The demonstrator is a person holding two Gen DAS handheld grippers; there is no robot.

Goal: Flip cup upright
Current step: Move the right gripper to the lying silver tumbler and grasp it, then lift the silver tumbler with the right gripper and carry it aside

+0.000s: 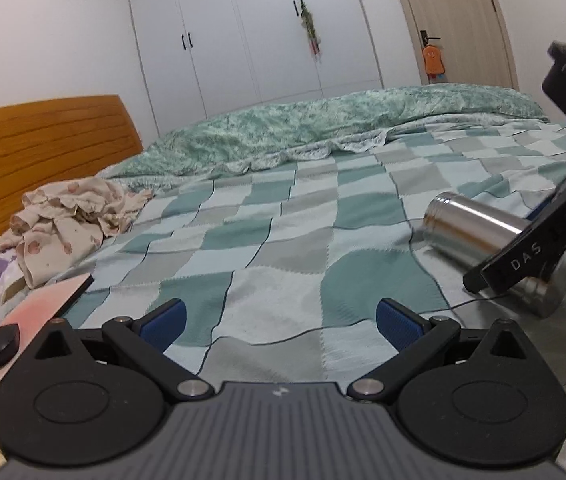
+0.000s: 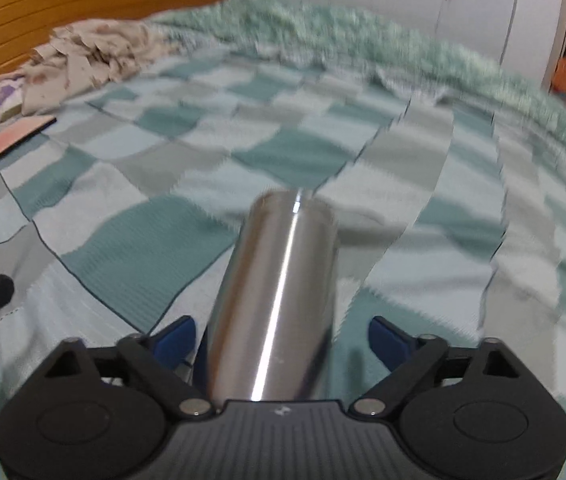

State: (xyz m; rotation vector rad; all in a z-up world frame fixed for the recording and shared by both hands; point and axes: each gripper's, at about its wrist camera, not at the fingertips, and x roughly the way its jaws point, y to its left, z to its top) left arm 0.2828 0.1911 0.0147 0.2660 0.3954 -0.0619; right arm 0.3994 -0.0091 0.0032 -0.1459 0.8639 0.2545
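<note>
A steel cup (image 1: pixel 479 234) lies on its side on the checked bedspread (image 1: pixel 275 240) at the right of the left wrist view. In the right wrist view the cup (image 2: pixel 279 292) runs lengthwise between my right gripper's (image 2: pixel 281 338) open blue pads (image 2: pixel 175 338), which stand apart from its sides. The right gripper's black body (image 1: pixel 523 258) shows over the cup's near end in the left wrist view. My left gripper (image 1: pixel 281 324) is open and empty, low over the bedspread to the left of the cup.
A crumpled cream garment (image 1: pixel 71 216) lies by the wooden headboard (image 1: pixel 39 148). A pink-covered tablet (image 1: pixel 27 328) with a black knob (image 1: pixel 1 346) sits at the left. A green duvet (image 1: pixel 323 120) is bunched along the far side.
</note>
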